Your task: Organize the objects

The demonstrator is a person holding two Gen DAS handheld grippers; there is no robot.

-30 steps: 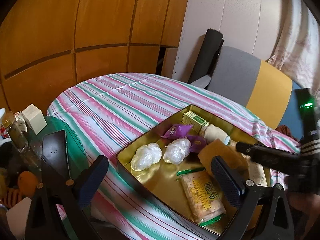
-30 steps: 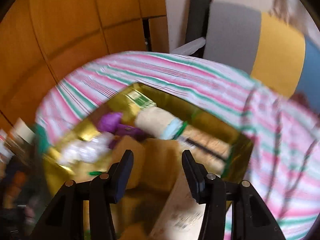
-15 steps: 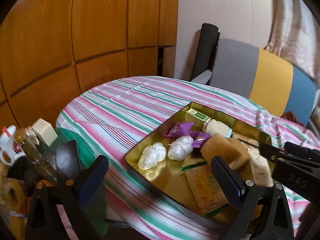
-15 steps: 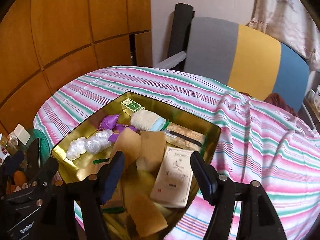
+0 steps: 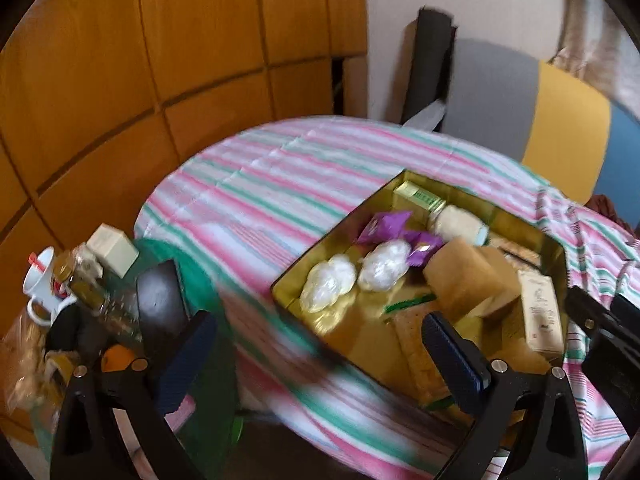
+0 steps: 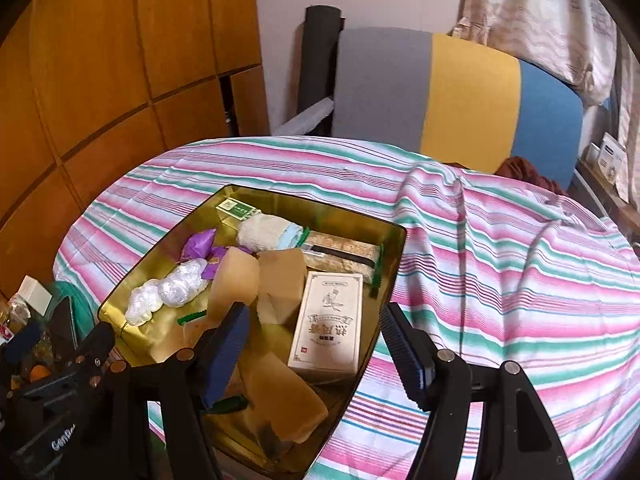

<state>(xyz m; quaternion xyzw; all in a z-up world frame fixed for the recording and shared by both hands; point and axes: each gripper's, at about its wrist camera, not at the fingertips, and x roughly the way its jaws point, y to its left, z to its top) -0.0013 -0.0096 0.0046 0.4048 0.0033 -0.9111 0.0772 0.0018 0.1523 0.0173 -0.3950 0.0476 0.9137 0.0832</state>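
Note:
A gold tin (image 5: 524, 220) (image 6: 320, 206) sits on the striped cloth. It holds clear-wrapped sweets (image 5: 332, 282) (image 6: 168, 292), purple packets (image 5: 386, 224) (image 6: 198, 242), tan blocks (image 5: 460, 276) (image 6: 280, 276), a white printed box (image 6: 328, 322) (image 5: 540, 312) and a green box (image 6: 238, 210). My left gripper (image 5: 316, 354) is open and empty above the tin's near-left edge. My right gripper (image 6: 316, 338) is open and empty over the tin's near-right part, above the white box.
At the left edge are a white mug (image 5: 38, 280), jars (image 5: 80, 284), a cream box (image 5: 114, 246) and a dark phone-like slab (image 5: 160, 300). A grey, yellow and blue chair back (image 6: 460, 100) stands behind the table. Striped cloth (image 6: 520, 280) lies right of the tin.
Both grippers have pulled back and risen from the tin, so more of the table shows. The left view has swung left toward the clutter. Both stay open.

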